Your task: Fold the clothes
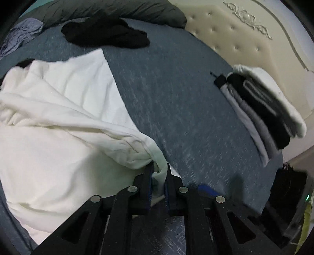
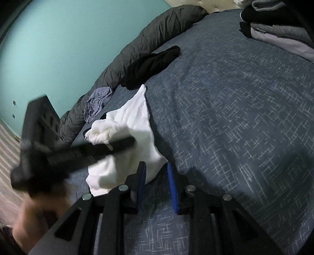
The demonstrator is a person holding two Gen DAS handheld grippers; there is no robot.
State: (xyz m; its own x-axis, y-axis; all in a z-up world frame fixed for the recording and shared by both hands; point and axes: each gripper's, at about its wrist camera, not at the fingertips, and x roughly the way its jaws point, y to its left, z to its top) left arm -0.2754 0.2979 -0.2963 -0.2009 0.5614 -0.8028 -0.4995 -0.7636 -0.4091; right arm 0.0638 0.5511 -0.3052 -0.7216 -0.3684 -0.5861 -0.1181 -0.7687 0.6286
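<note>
While left gripper (image 1: 159,176) fingers pinch crumpled white garment (image 1: 58,109), right gripper (image 2: 156,176) fingers gape empty.

White garment (image 1: 58,109): soft matt cloth, creased, looks like cotton knit. Bed cover (image 1: 176,98): blue-grey woven cloth, matt, pale crosshatch print. Black garment (image 1: 106,33), upper left of the left wrist view: matt dark cloth, crumpled. Duvet (image 1: 109,9) along the top edge: dark grey, finely wrinkled, faint sheen. Lilac-grey garment (image 1: 21,33): thin crumpled cloth. Folded stack (image 1: 263,109), right: white, black and grey knits, matt, top piece fleecy. Headboard (image 1: 245,39): cream tufted upholstery, smooth, slight gloss, carved relief trim. Left gripper (image 1: 159,174): matt black plastic, grainy, blue pads, shiny metal pins. Right gripper (image 2: 156,176): same finish. Wall (image 2: 58,49): smooth matt teal paint.
</note>
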